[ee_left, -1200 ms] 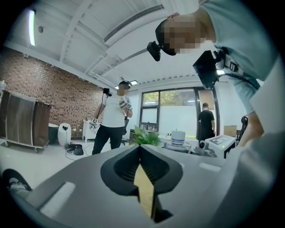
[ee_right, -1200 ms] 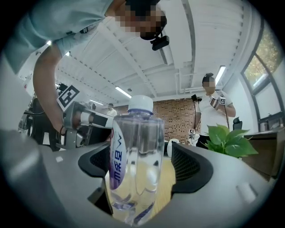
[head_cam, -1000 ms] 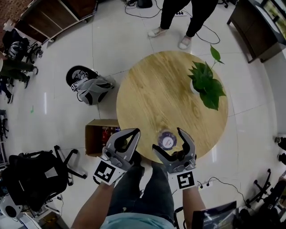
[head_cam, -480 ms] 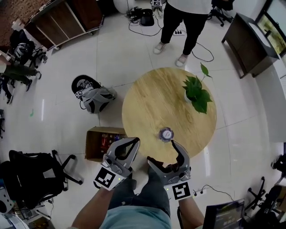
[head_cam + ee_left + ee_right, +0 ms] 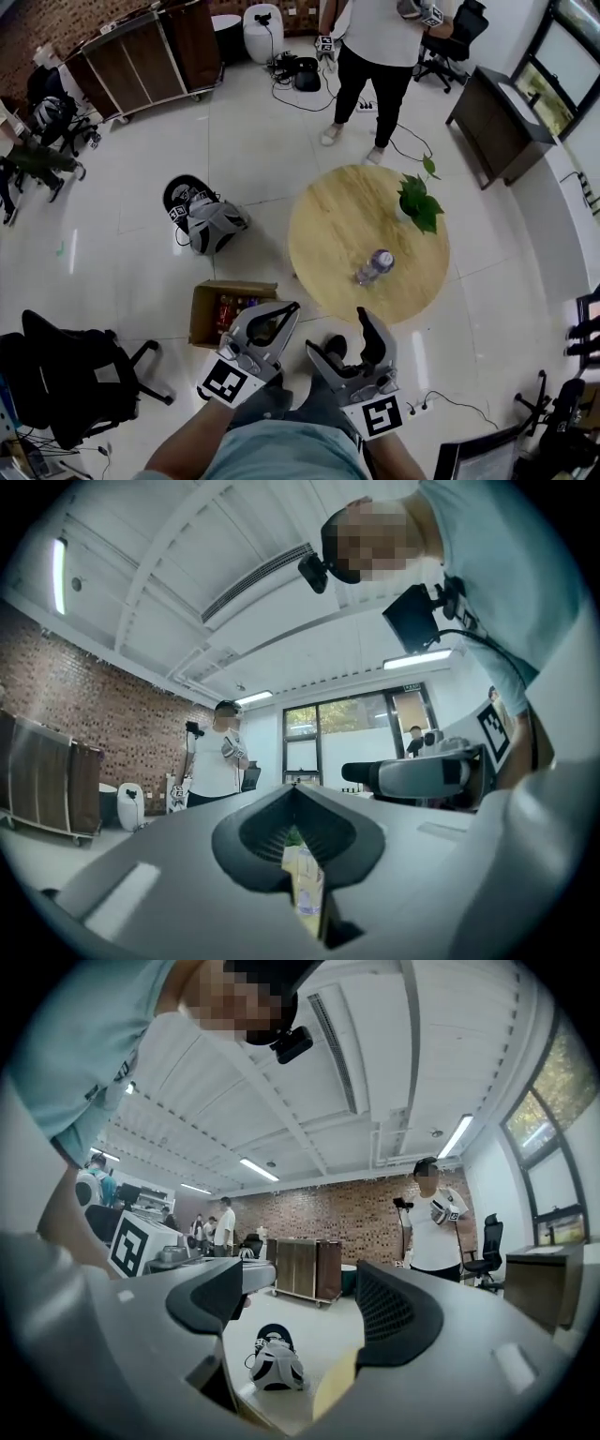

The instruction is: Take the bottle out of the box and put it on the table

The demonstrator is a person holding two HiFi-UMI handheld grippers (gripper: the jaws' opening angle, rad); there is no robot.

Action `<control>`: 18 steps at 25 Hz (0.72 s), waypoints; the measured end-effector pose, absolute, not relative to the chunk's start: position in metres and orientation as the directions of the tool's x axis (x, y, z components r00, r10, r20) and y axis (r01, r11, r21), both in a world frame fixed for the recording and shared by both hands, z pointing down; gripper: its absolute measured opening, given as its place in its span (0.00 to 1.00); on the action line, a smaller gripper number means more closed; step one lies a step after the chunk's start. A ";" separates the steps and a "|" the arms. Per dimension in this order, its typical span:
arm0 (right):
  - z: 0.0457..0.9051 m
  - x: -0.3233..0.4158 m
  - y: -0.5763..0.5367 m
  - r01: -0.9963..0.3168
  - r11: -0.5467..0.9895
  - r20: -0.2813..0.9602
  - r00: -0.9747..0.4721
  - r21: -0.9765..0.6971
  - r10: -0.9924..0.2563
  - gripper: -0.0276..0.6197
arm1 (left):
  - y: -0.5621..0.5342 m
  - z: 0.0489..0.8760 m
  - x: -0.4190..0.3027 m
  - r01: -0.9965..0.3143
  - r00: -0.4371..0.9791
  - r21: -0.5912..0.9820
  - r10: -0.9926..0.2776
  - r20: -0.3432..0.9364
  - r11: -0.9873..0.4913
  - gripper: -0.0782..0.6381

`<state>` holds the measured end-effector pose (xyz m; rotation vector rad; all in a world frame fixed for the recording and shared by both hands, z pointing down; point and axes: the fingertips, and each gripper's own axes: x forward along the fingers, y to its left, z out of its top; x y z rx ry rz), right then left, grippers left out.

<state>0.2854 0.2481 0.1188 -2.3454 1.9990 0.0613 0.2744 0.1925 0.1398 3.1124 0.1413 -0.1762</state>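
Observation:
A clear bottle (image 5: 373, 266) with a purple label stands on the round wooden table (image 5: 342, 225), near its front edge. The open cardboard box (image 5: 208, 317) sits on the floor left of the table, with more bottles inside. My left gripper (image 5: 281, 317) hangs over the box's right edge, shut and empty; in the left gripper view (image 5: 298, 794) its jaw tips meet. My right gripper (image 5: 339, 336) is held below the table's near edge, open and empty, well short of the bottle. In the right gripper view (image 5: 300, 1307) floor and a backpack show between its jaws.
A potted plant (image 5: 419, 204) stands at the table's right. A grey backpack (image 5: 211, 223) lies on the floor to the left. A person (image 5: 375, 56) stands beyond the table. A black office chair (image 5: 66, 375) is at lower left; my own legs are below the grippers.
Both grippers have drawn back from the table toward my body; the right one no longer flanks the bottle. The bottle stays on the table. The head view has pulled back and lifted.

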 end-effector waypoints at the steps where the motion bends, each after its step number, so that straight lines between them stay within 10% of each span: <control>1: 0.113 0.272 0.246 -0.987 -0.159 -0.065 0.160 -0.009 -0.985 0.64 | 0.192 0.135 0.263 0.093 0.989 0.013 0.090 -0.119 -0.996 0.12; 18: 0.068 0.208 0.258 -0.981 -0.182 -0.103 0.175 0.060 -0.979 0.57 | 0.212 0.100 0.200 0.074 0.986 0.015 0.071 -0.151 -0.997 0.12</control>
